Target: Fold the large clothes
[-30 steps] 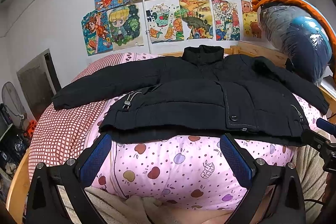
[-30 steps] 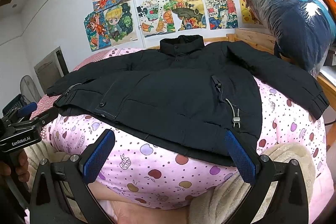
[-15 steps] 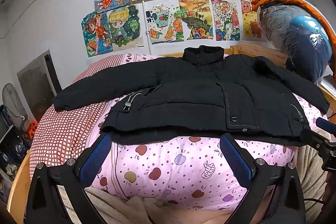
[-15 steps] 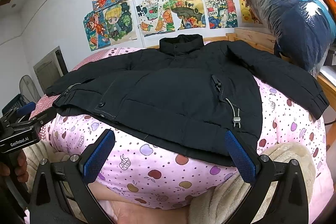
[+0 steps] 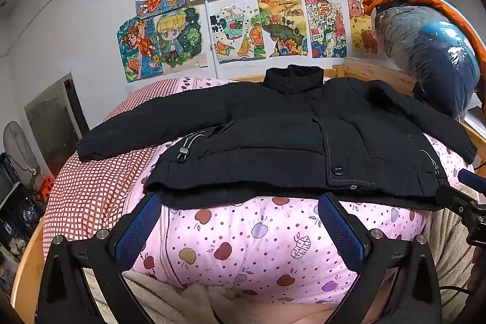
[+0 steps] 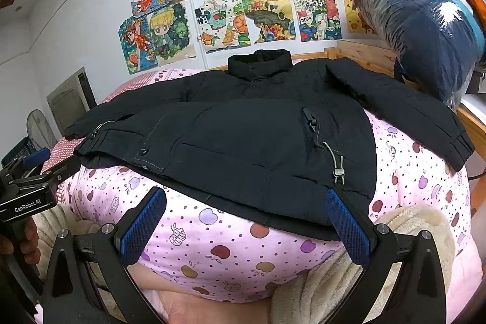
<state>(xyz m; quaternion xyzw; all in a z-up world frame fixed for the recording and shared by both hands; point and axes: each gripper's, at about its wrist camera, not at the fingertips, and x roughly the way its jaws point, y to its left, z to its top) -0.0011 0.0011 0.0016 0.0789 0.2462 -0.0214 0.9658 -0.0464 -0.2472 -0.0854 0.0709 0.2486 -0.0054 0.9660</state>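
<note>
A black padded jacket (image 5: 273,135) is laid flat, front up, on the pink fruit-print quilt (image 5: 261,236), collar away, sleeves spread crosswise. Its hem lies just ahead of the left gripper (image 5: 240,220) and right gripper (image 6: 246,220); both are held wide open and empty. Each is nearer its own hem corner.

The black jacket (image 5: 273,138) covers the quilt (image 5: 249,245) beneath it. In the right wrist view, the hand (image 6: 22,242) holding the left gripper (image 6: 36,169) is cut off by the left edge, and that gripper's fingers overlap so their gap cannot be read
</note>
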